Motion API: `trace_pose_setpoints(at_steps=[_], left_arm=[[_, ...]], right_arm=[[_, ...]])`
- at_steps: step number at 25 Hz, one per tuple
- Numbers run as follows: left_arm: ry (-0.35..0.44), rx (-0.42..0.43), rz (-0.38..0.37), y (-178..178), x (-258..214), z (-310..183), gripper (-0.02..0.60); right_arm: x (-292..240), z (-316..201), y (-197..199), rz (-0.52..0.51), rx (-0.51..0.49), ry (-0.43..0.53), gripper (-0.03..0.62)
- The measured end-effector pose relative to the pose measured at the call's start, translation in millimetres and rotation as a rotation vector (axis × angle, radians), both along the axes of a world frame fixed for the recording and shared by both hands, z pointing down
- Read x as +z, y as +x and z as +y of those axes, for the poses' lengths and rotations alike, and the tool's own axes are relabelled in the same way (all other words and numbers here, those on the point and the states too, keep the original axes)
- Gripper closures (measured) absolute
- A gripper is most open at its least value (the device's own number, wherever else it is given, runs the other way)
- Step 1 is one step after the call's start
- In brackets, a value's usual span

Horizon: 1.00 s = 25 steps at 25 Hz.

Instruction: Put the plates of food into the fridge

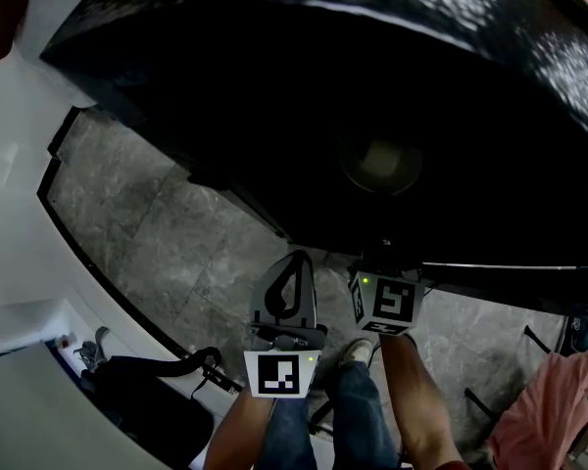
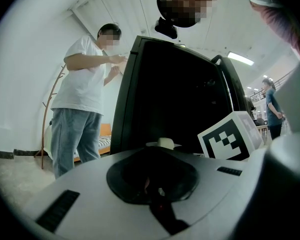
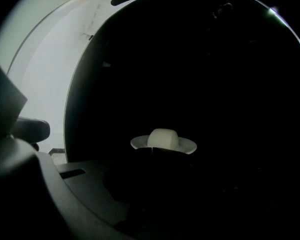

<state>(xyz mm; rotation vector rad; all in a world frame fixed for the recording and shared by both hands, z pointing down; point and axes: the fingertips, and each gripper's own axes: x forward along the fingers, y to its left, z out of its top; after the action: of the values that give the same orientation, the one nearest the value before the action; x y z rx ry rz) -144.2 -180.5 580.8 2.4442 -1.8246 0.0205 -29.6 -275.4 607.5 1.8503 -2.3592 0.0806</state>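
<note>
The left tongs (image 1: 296,260) are clenched on nothing — the right tongs (image 3: 159,154) grip a white plate (image 3: 187,145) bearing a pale lump of food (image 3: 163,136), with the black fridge (image 3: 215,59) just ahead.

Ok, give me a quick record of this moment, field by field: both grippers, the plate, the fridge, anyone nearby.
left gripper: shut, empty
right gripper: dim view; jaws appear closed on the plate's near rim
plate: white, level
food: one pale lump, mid-plate
fridge: black, directly ahead of both grippers
bystander: white T-shirt, jeans, standing left of the fridge
floor: grey stone tiles
</note>
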Motion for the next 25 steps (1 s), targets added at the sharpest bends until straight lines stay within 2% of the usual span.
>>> trace_pose_setpoints(at_steps=[6,22,25], left_arm=[[-0.016,-0.003,0.003,-0.4,3.1,-2.4,0.575],[0.009,-0.013,0.014,-1.7,-5.4,-5.5,0.575],[-0.010,-0.011,0.016,-1.3,-2.6,-3.8,0.575]], right_arm=[[1.6,-14.2,-0.5,0.035,-0.006,-0.010,0.582],[-3.3,-22.3,-1.4,0.022,0.018,0.003,0.582],[-2.8,-21.4,-1.9,0.015,0.013,0.001,0.582]])
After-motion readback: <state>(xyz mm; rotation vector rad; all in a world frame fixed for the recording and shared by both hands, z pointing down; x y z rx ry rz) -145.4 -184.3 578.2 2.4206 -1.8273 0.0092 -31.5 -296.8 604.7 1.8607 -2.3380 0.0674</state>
